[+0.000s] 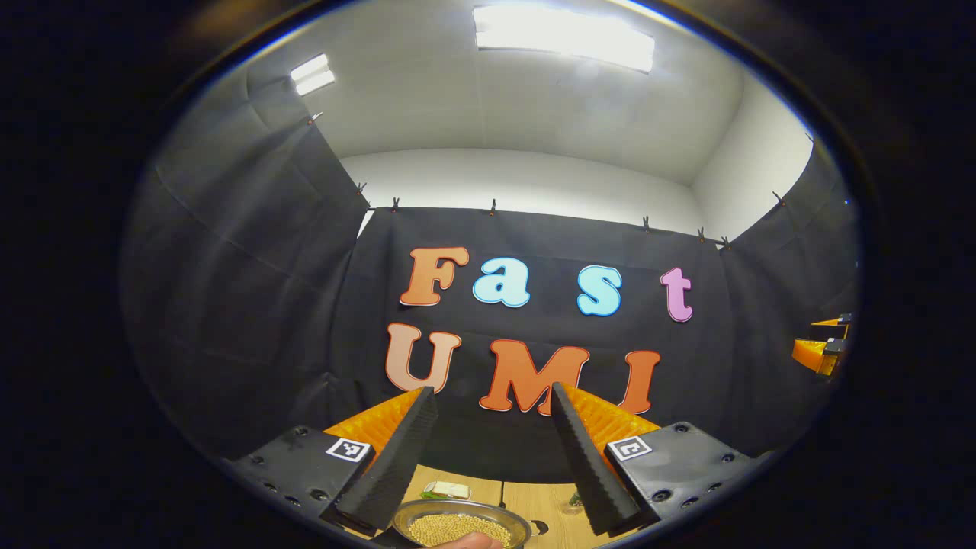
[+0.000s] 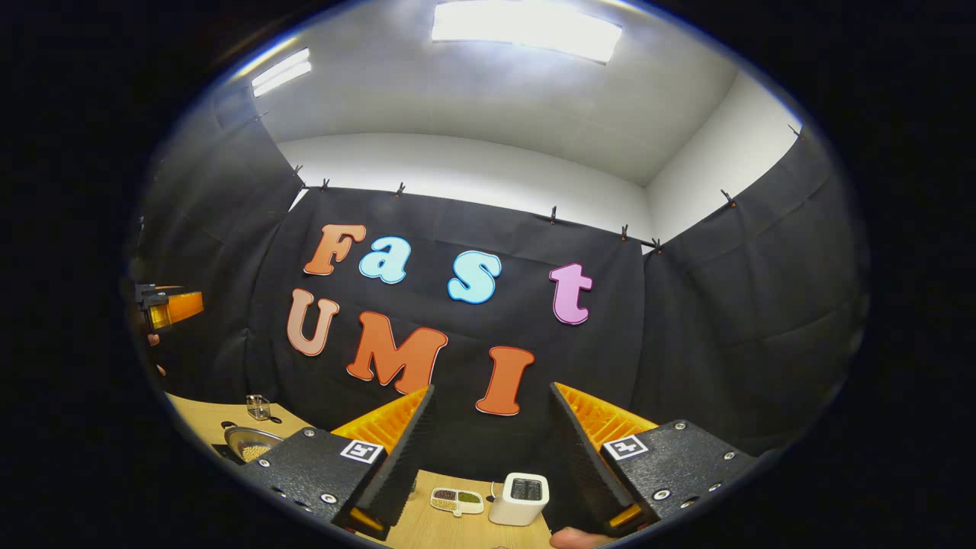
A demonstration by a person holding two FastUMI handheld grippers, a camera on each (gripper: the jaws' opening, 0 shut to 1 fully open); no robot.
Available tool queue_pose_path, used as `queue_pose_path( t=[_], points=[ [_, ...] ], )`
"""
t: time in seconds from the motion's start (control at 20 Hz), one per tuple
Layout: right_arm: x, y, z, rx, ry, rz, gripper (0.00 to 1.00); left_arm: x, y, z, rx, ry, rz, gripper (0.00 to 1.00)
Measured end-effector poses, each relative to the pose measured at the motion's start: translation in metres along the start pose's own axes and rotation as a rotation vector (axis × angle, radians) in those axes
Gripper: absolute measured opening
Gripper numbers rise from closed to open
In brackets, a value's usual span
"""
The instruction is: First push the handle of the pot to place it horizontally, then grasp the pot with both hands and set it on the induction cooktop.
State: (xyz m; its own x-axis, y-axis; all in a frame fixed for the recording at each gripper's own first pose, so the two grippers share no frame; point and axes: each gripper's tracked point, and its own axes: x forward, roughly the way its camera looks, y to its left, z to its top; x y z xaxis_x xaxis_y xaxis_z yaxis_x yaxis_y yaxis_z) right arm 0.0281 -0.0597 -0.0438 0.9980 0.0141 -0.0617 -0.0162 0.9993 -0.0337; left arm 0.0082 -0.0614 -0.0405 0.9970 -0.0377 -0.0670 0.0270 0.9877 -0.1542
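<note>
A metal pot holding yellowish grains sits on the wooden table, low between my left gripper's fingers. My left gripper is open, held above the pot and aimed at the booth wall, with nothing between its fingers. In the right gripper view the same pot lies far left on the table, resting on something dark that I cannot make out. My right gripper is open too, raised and empty. The pot's handle is too small to tell apart.
A white box-shaped appliance and a divided dish sit on the table below my right gripper. A small clear container stands behind the pot. The other gripper shows at the far left, and the right one at the far right.
</note>
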Motion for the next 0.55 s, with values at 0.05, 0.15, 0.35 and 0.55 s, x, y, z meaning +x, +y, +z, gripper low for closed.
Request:
queue_pose_path(
  t=[0.05, 0.15, 0.35, 0.55],
  points=[
    [-0.001, 0.002, -0.002, -0.002, 0.006, 0.005, 0.89, 0.0, 0.0, -0.001, -0.001, -0.001, -0.001, 0.96],
    [-0.004, 0.005, -0.005, -0.011, 0.013, 0.013, 0.89, 0.002, 0.0, -0.005, -0.007, -0.001, -0.003, 0.96],
    [-0.01, 0.005, -0.007, -0.02, 0.003, 0.026, 0.89, 0.001, -0.008, -0.02, -0.004, 0.024, -0.021, 0.97],
    [-0.013, 0.003, -0.007, -0.02, 0.005, 0.033, 0.89, 0.001, -0.01, -0.022, -0.001, 0.03, -0.017, 0.96]
  ],
)
